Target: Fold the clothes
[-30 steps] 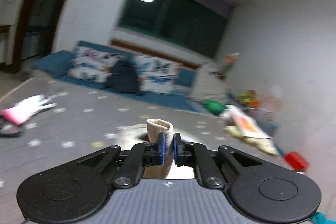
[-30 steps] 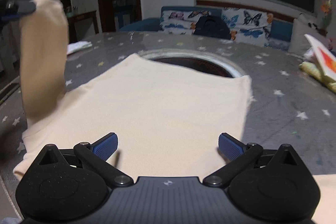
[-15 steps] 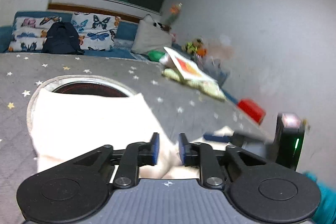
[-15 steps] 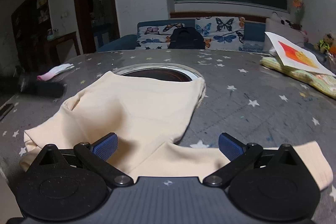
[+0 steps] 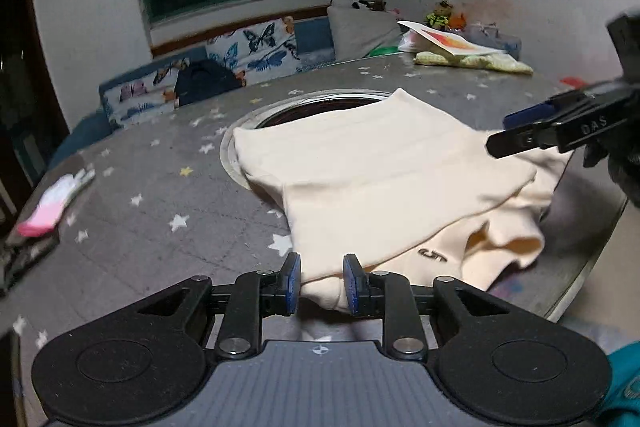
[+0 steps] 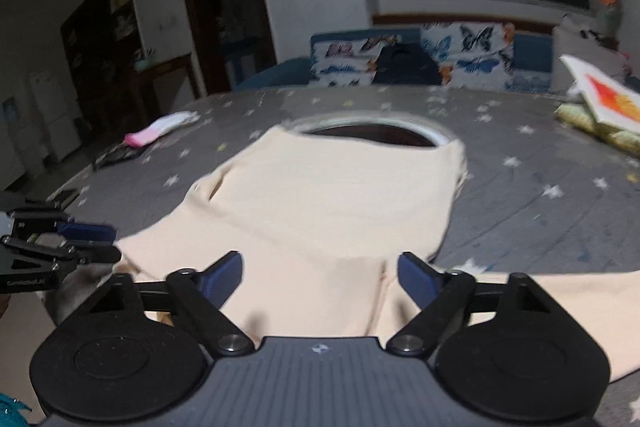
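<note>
Down on the grey star-patterned table, the cream garment lies partly folded, its far edge over the round opening in the tabletop. The left gripper has its blue pads slightly apart with a bunched corner of the cloth between them, whether pinched or loose cannot be told. The right gripper hovers spread wide over the near edge of the garment, gripping nothing.

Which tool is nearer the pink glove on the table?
Left. The left tool sits at the cream garment's glove-side edge; the right tool is farther across from the pink glove.
</note>
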`<state>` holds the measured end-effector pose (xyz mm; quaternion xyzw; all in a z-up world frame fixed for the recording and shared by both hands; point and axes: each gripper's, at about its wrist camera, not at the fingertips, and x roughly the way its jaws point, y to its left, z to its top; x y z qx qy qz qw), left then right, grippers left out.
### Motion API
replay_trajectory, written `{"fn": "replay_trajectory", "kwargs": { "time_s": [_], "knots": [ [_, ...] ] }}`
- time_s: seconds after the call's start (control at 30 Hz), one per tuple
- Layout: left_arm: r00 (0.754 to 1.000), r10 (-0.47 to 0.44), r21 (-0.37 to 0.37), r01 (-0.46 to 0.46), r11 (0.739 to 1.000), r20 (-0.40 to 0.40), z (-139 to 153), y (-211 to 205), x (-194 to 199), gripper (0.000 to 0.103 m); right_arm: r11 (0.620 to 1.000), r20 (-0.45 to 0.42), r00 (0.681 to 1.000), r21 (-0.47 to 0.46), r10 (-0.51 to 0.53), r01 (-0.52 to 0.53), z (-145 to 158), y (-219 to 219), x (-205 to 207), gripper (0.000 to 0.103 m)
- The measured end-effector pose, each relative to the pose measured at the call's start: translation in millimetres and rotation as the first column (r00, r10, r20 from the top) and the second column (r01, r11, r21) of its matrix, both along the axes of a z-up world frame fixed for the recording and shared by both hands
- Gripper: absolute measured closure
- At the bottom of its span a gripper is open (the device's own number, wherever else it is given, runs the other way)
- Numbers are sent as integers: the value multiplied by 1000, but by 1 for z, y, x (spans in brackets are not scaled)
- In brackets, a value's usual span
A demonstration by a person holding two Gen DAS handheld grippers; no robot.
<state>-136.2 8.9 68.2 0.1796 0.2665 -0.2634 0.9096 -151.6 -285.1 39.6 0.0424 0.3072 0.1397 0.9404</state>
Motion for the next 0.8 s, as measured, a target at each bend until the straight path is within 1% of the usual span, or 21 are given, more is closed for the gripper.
{"fn": "replay_trajectory", "kwargs": {
  "time_s": [0.03, 0.1, 0.2, 0.4, 0.47, 0.5, 0.63, 0.67, 0.7, 0.77, 0.8],
  "knots": [
    [1000, -8, 20, 7, 1000, 23, -2, -3, -1, 78, 1000, -14, 1000, 4, 2, -1, -2, 2, 1, 23],
    [999, -31, 47, 29, 998, 44, -6, -6, 1, 78, 1000, -35, 999, 9, 2, -2, -6, 4, 2, 24],
    [998, -50, 66, 47, 997, 44, -10, -2, 0, 77, 1000, -47, 999, 7, -4, 5, -7, 3, 1, 25],
    [1000, 17, 2, -17, 1000, 10, -9, 8, 5, 76, 1000, -72, 997, 9, -9, 10, -11, 3, 2, 24],
    [999, 40, -19, -40, 999, -3, -8, 11, 6, 80, 1000, -75, 997, 11, -8, 9, -12, 5, 2, 24],
    [999, 51, -30, -51, 998, -9, -8, 13, 7, 93, 1000, -72, 997, 9, -6, 7, -12, 6, 2, 24],
    [995, 95, -71, -98, 993, -36, -6, 19, 10, 96, 1000, -60, 998, 1, 2, -2, -10, 8, 2, 22],
    [993, 106, -82, -109, 991, -43, -6, 21, 11, 96, 1000, -59, 998, -2, 4, -4, -10, 9, 2, 19],
    [992, 117, -92, -121, 988, -50, -6, 22, 12, 96, 1000, -59, 998, -6, 7, -7, -10, 9, 1, 19],
    [982, 167, -157, -179, 971, -86, -2, 33, 11, 96, 1000, -64, 998, -13, 7, -8, -13, 9, 0, 18],
    [974, 192, -180, -211, 961, -120, -3, 39, 13, 96, 1000, -71, 997, -15, 5, -6, -16, 8, 0, 18]
  ]
}}
